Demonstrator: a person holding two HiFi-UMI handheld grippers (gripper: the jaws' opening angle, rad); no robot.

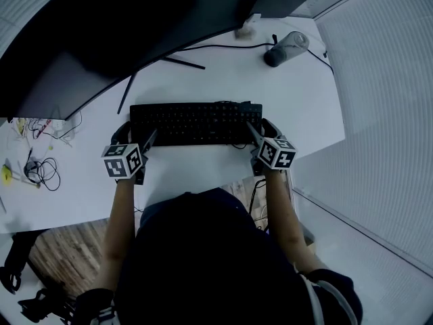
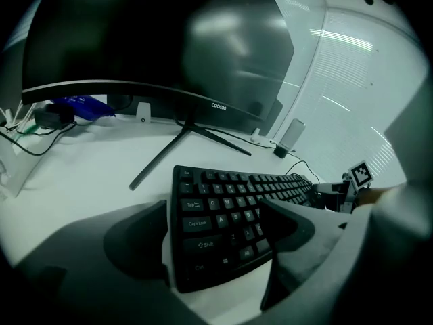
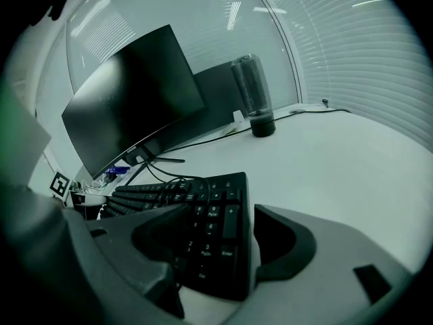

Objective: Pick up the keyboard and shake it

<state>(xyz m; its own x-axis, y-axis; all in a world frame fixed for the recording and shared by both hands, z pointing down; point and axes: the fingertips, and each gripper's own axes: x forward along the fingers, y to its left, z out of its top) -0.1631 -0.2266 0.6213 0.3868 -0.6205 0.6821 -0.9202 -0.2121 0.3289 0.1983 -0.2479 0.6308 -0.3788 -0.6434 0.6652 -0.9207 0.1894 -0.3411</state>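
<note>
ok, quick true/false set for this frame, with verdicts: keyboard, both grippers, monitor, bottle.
1. The keyboard has its left end between the left gripper jaws. True.
2. The right gripper is on the bottle. False: its jaws stand round the keyboard's right end, and the bottle stands apart, farther back on the desk.
3. The monitor shows an image. False: the screen is dark.
4. The bottle stands upright. True.
5. The keyboard is white. False: it is black.
</note>
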